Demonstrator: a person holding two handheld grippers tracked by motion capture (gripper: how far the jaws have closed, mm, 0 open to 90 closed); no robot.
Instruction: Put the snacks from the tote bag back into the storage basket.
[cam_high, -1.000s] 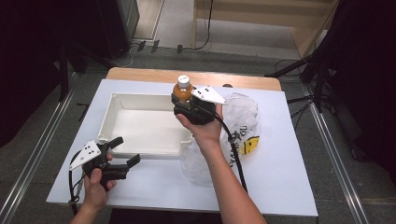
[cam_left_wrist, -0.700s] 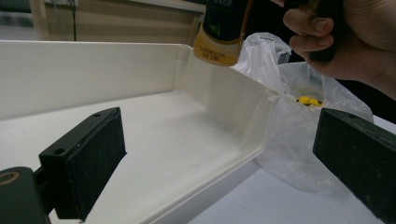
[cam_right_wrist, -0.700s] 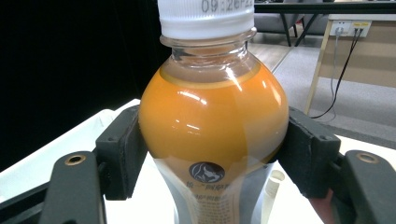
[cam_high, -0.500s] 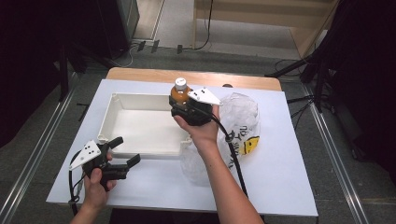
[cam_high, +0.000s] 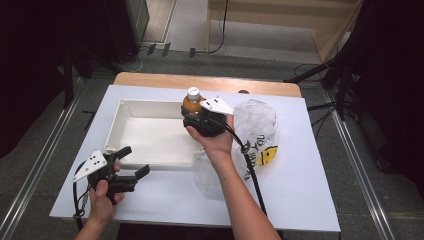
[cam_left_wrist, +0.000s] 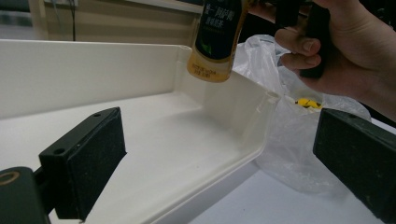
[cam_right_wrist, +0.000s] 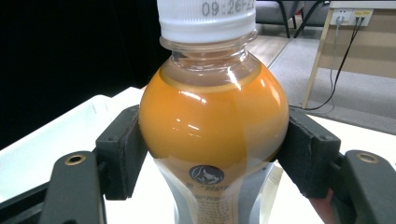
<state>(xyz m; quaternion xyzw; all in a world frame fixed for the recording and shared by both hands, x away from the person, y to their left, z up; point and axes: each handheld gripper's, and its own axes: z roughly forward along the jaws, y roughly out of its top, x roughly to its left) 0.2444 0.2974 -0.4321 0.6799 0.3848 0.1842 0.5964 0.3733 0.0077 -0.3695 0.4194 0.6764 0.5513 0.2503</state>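
A clear bottle (cam_high: 192, 99) of orange drink with a white cap hangs upright over the right end of the white tray (cam_high: 121, 118). My right gripper (cam_high: 193, 113) is shut on it. In the right gripper view both pads press the bottle (cam_right_wrist: 212, 116) at its orange bulge, so my right gripper (cam_right_wrist: 212, 154) holds it firmly. My left gripper (cam_high: 136, 161) stands open at the tray's near left corner, holding nothing. In the left gripper view its wide jaws frame the tray's corner (cam_left_wrist: 266, 100), and the bottle's base (cam_left_wrist: 212, 46) floats above the tray floor.
A crumpled clear plastic bag (cam_high: 257, 132) with a yellow print lies right of the tray, under the right forearm. The bag (cam_left_wrist: 292, 140) touches the tray's outer wall. A wooden strip (cam_high: 205, 82) edges the table's far side. Bare white tabletop (cam_high: 300, 195) lies at the front right.
The right hand with the bottle has drifted slightly left, toward the tray's inside. The left gripper has stayed where it was.
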